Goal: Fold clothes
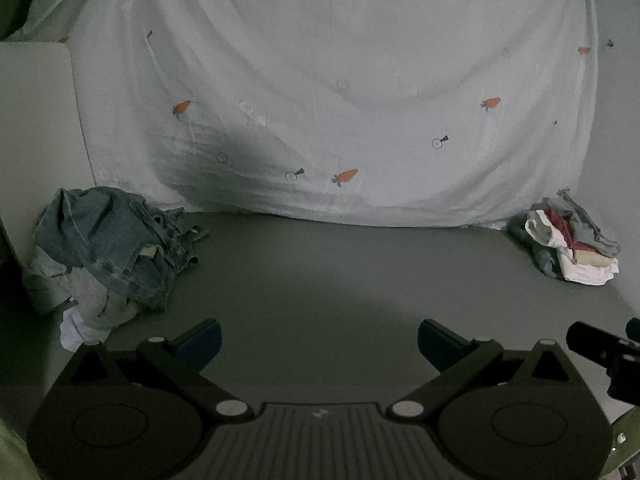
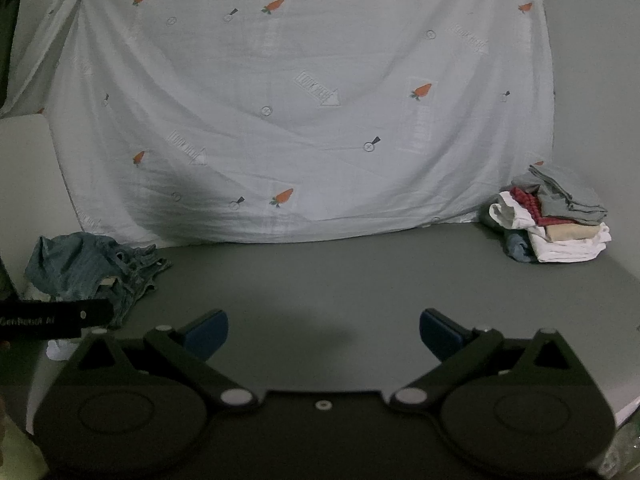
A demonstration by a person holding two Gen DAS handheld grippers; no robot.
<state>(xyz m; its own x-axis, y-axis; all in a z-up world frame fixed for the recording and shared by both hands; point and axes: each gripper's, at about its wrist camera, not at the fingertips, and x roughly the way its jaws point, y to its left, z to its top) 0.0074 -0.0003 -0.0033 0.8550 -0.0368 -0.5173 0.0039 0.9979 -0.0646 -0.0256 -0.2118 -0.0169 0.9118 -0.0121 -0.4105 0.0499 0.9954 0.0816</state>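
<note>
A heap of unfolded clothes (image 1: pixel 108 248), denim on top with grey and white pieces under it, lies at the left of the grey table (image 1: pixel 340 272); it also shows in the right wrist view (image 2: pixel 92 272). A stack of folded clothes (image 1: pixel 572 240) sits at the far right, and shows in the right wrist view (image 2: pixel 556 220) too. My left gripper (image 1: pixel 319 344) is open and empty above the table's middle. My right gripper (image 2: pixel 323 334) is open and empty, beside the left one.
A pale sheet with carrot prints (image 1: pixel 328 92) hangs behind the table as a backdrop. A light panel (image 1: pixel 32 120) stands at the left. The right gripper's body (image 1: pixel 604 356) pokes into the left view's right edge; the left one's (image 2: pixel 52 320) into the right view.
</note>
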